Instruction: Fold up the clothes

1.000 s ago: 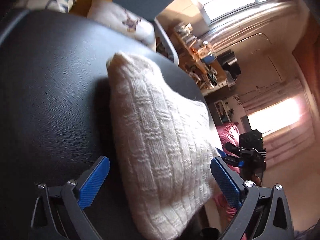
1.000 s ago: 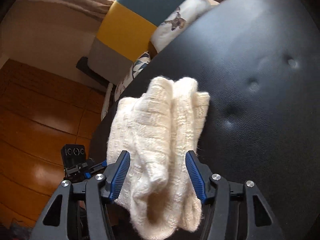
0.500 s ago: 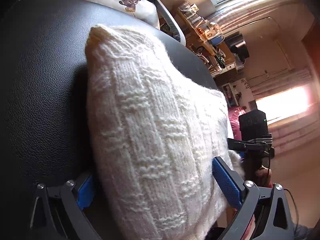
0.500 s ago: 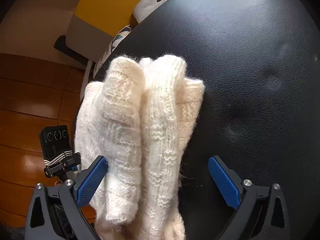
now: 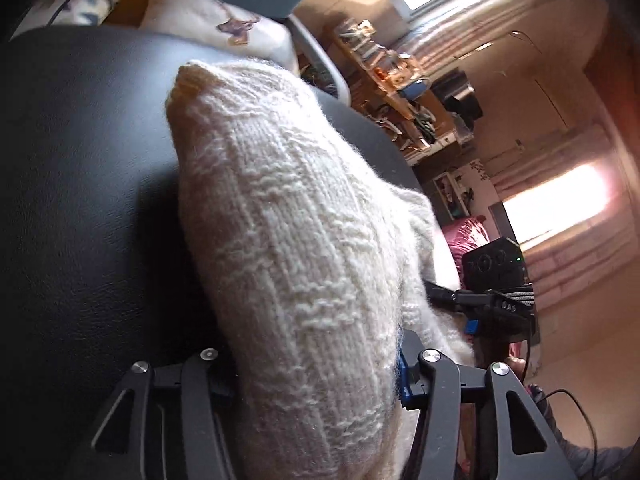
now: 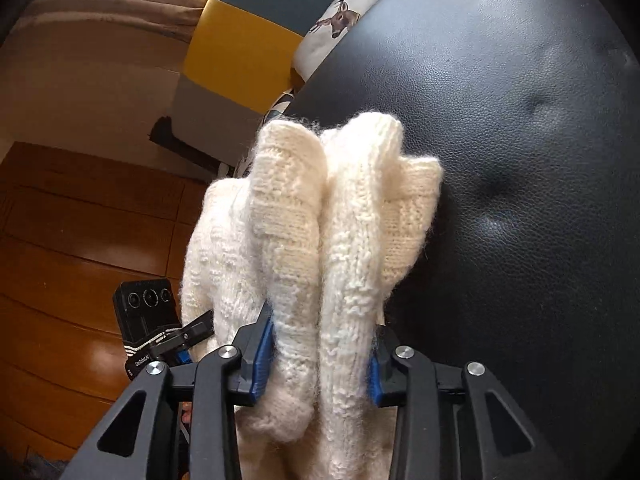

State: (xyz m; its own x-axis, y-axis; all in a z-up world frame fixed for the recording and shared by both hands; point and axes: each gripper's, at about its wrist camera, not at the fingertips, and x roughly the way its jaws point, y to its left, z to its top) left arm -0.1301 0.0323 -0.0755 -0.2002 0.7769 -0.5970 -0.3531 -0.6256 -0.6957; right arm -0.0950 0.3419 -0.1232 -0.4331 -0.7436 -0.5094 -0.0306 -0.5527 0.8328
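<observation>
Gripping a cream knitted garment [image 6: 320,248] from opposite ends, the left tool [image 5: 316,368] and the right tool [image 6: 320,356] each pinch its bunched folds above a black leather seat [image 6: 520,160].

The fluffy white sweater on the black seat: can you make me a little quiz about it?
1. True or false: the right gripper is shut on the cream knitted sweater.
2. What does the sweater rest on?
A. wooden floor
B. black leather seat
C. deer cushion
3. Fill in: the left gripper is ___ on the sweater.

Key
1. true
2. B
3. shut
</observation>
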